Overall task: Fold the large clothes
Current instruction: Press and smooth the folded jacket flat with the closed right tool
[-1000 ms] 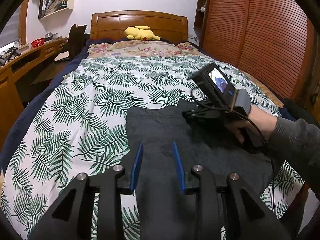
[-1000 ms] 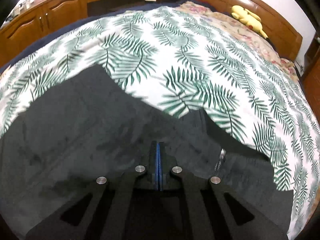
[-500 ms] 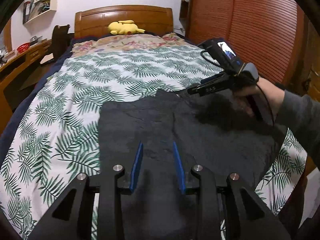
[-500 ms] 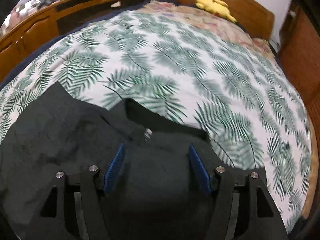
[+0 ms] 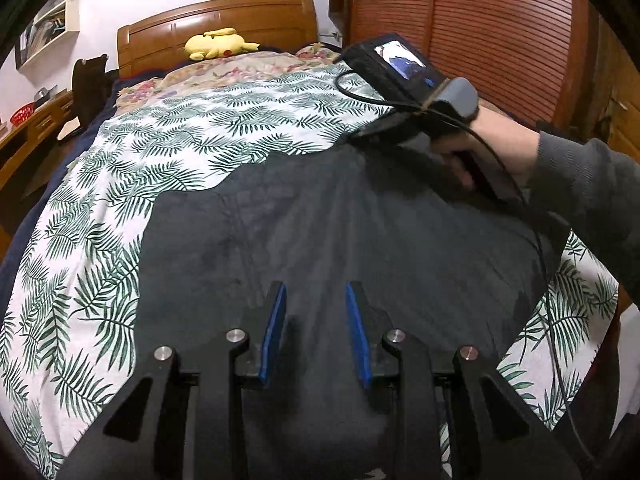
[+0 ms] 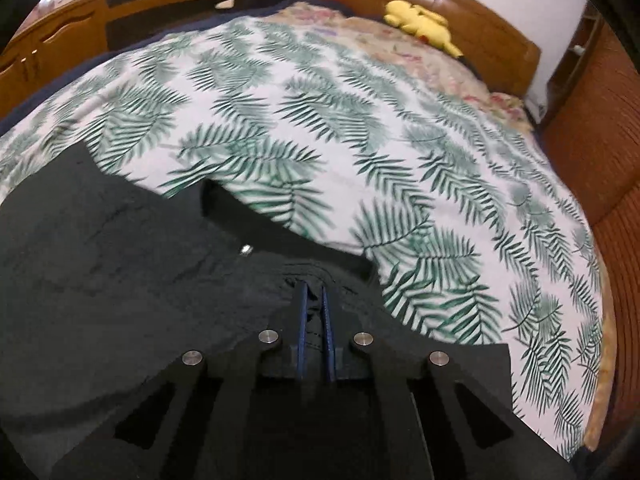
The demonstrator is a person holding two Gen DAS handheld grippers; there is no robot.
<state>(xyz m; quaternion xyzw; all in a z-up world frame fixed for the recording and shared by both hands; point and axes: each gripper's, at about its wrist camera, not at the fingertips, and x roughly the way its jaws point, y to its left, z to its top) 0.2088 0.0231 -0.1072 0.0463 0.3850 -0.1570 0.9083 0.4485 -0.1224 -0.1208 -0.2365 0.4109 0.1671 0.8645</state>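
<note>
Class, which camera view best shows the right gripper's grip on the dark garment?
The right wrist view: the right gripper pinches a fold of the dark garment. The left wrist view shows it from outside, its fingertips indistinct.

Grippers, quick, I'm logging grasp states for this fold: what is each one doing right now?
Left gripper: open, holding nothing, above the dark garment.
Right gripper: shut on the dark garment's far edge.

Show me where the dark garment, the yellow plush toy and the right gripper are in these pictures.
dark garment [image 5: 360, 240], left wrist view, flat middle of the cloth.
yellow plush toy [image 5: 216, 43], left wrist view, middle of its body.
right gripper [image 6: 314, 304], right wrist view, between its fingertips, pinching a fold of the garment.
</note>
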